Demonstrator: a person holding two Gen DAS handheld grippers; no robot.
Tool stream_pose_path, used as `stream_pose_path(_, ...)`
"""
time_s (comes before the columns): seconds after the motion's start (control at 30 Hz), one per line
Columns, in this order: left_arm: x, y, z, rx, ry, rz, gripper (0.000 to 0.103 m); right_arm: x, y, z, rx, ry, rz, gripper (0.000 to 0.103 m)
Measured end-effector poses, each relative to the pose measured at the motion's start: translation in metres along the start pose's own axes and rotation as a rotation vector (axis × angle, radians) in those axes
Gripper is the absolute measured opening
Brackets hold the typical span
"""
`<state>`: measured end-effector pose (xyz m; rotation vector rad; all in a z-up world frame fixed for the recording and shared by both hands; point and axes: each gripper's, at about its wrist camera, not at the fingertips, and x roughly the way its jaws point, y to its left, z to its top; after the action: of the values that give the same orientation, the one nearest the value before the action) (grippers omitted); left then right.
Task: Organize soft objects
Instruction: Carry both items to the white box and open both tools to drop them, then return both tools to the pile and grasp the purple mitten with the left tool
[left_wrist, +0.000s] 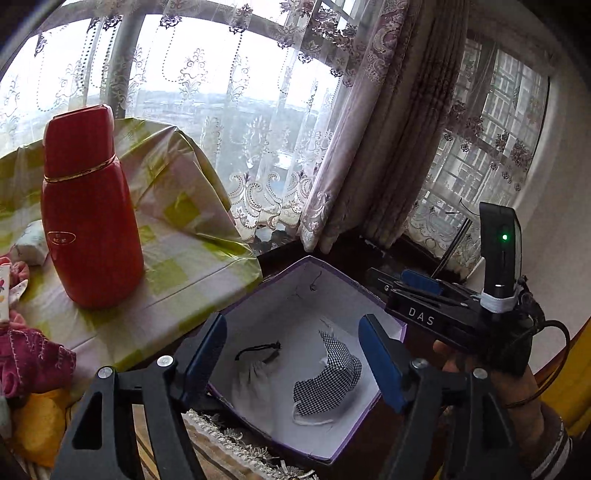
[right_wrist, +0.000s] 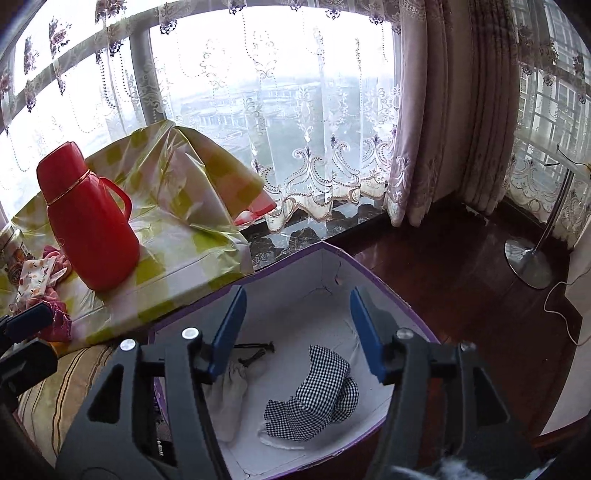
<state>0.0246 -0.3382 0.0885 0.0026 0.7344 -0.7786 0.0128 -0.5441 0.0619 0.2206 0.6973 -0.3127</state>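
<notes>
A purple box with a white inside (left_wrist: 284, 295) (right_wrist: 295, 273) stands on the floor beside the table. In it lie a black-and-white checked cloth (left_wrist: 332, 380) (right_wrist: 317, 395) and a white drawstring pouch (left_wrist: 255, 380) (right_wrist: 232, 395). My left gripper (left_wrist: 293, 354) is open and empty above the box. My right gripper (right_wrist: 295, 328) is open and empty above the box too; its body shows in the left wrist view (left_wrist: 443, 306). A dark pink cloth (left_wrist: 29, 358) (right_wrist: 57, 317) and a floral cloth (right_wrist: 35, 277) lie on the table.
A red thermos (left_wrist: 88, 218) (right_wrist: 88, 221) stands on the table's yellow-green checked cover (left_wrist: 192, 258) (right_wrist: 195, 243). Lace curtains and a window ledge are behind. A lamp stand base (right_wrist: 528, 262) sits on the dark wood floor at right. A fringed rug (left_wrist: 229, 446) lies below.
</notes>
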Motion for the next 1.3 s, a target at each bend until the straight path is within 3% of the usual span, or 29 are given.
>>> stream_pose_path(0.17, -0.017, 0.021, 0.0, -0.028, -0.078, 0.093, 0.075, -0.006, 0.011, 0.002, -0.029, -0.014, 0.008, 0.062)
stream_pose_path(0.23, -0.027, 0.026, -0.002, 0.008, -0.129, 0.144, 0.075, -0.007, 0.018, 0.003, -0.045, -0.018, 0.018, 0.062)
stream_pose_path(0.37, -0.046, 0.042, -0.004, 0.041, -0.137, 0.209, 0.075, -0.012, 0.039, 0.003, -0.097, -0.021, 0.059, 0.062)
stream_pose_path(0.73, -0.106, 0.142, -0.034, -0.184, -0.128, 0.339, 0.074, -0.018, 0.121, -0.004, -0.232, 0.012, 0.289, 0.062)
stream_pose_path(1.13, -0.163, 0.248, -0.071, -0.495, -0.157, 0.451, 0.051, -0.018, 0.216, -0.029, -0.413, 0.113, 0.478, 0.063)
stream_pose_path(1.3, -0.173, 0.281, -0.082, -0.59, -0.149, 0.492, 0.045, -0.02, 0.259, -0.047, -0.511, 0.169, 0.569, 0.068)
